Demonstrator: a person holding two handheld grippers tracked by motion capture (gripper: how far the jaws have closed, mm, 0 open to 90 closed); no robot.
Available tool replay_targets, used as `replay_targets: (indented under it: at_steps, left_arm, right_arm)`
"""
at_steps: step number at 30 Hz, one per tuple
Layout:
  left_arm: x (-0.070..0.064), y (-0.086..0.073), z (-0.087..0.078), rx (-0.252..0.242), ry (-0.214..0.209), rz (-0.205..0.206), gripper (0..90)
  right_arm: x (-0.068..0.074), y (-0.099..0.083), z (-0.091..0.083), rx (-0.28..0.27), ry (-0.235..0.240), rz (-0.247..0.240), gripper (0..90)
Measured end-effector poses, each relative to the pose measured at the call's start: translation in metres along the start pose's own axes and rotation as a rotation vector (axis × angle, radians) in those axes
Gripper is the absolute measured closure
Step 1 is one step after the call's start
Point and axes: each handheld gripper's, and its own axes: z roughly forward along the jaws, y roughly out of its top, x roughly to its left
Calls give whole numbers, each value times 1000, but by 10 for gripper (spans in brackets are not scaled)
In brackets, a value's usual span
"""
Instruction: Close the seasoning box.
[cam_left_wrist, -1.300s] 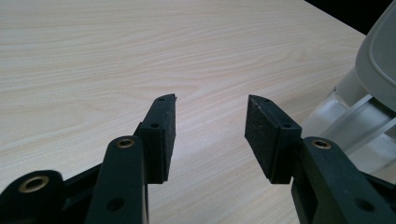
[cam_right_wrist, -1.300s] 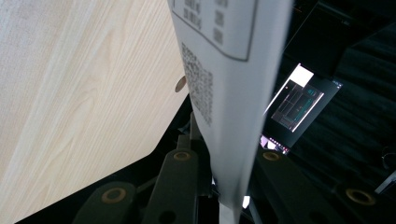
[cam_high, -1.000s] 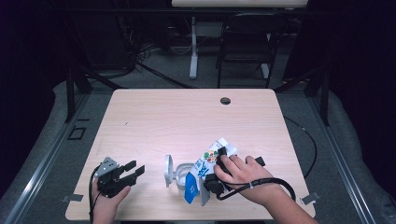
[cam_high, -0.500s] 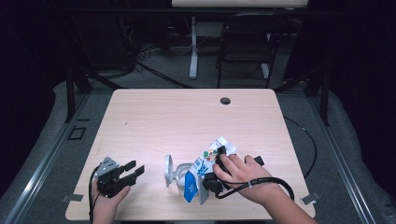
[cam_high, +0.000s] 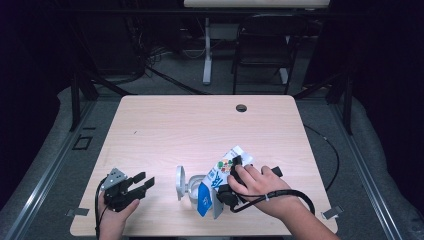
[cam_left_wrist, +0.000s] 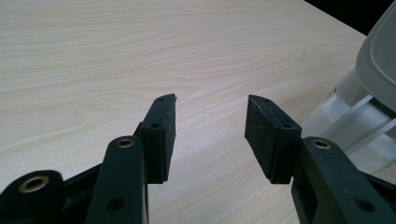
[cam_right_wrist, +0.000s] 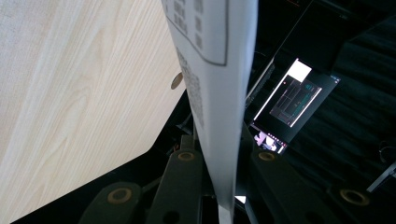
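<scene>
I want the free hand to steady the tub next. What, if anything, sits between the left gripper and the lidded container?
Nothing visible does. The left gripper hangs open over bare table, and the container stands just to its right with only wood between them. The right gripper holds the carton on the container's far side.

The carton (cam_high: 220, 179) bears print and small text blocks, but none of it is legible.

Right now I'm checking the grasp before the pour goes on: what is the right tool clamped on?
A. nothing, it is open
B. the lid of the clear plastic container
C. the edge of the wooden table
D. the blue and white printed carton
D: the right tool has its jaws pressed against both sides of the blue and white printed carton, tilted over the clear plastic container.
</scene>
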Motion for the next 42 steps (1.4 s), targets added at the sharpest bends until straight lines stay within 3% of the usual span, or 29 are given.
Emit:
replay_targets:
  at_steps: [21,25,33,42]
  left_arm:
    - [1,0,0,2,-1,0,536]
    - [1,0,0,1,-2,1,536]
    - [1,-1,1,5,0,1,536]
    - [1,-2,1,4,3,-4,536]
  right_arm:
    - [0,0,1,-9,-26,9,861]
    - [-1,0,0,4,-9,16,861]
    - [4,-2,2,-9,21,66,861]
    - [9,-4,4,-60,63,191,861]
